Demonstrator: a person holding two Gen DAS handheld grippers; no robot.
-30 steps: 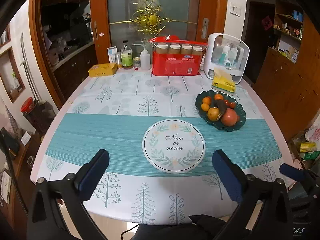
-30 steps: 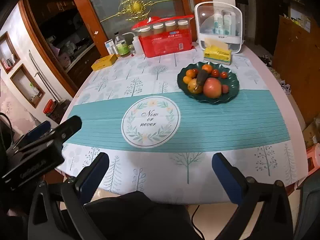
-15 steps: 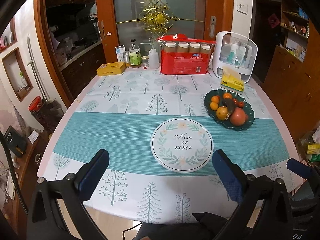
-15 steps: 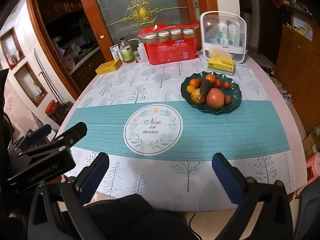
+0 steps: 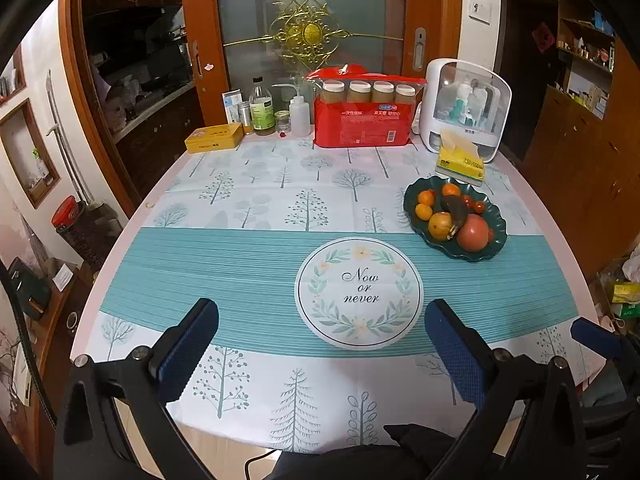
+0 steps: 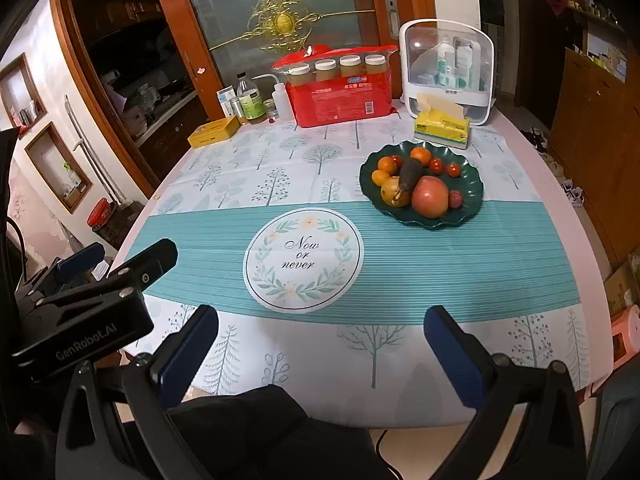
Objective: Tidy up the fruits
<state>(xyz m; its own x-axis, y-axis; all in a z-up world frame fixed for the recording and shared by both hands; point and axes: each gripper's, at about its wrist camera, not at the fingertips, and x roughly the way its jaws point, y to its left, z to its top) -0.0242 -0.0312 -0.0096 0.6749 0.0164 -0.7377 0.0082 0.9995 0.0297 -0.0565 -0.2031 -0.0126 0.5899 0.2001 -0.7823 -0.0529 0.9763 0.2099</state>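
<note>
Left wrist view: left tool (image 5: 320,344) wide open, holding nothing, above near edge of surface (image 5: 248,264); green plate (image 5: 496,216) of fruit sits far right, beside tissue box (image 5: 460,162). Right wrist view: right tool (image 6: 320,344) wide open, empty; plate (image 6: 472,184) with apple (image 6: 430,196), oranges, small tomatoes ahead-right; left tool (image 6: 120,264) visible at left.

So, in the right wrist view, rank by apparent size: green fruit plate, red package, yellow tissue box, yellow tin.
1. green fruit plate
2. red package
3. yellow tissue box and yellow tin: alike, unranked.
</note>
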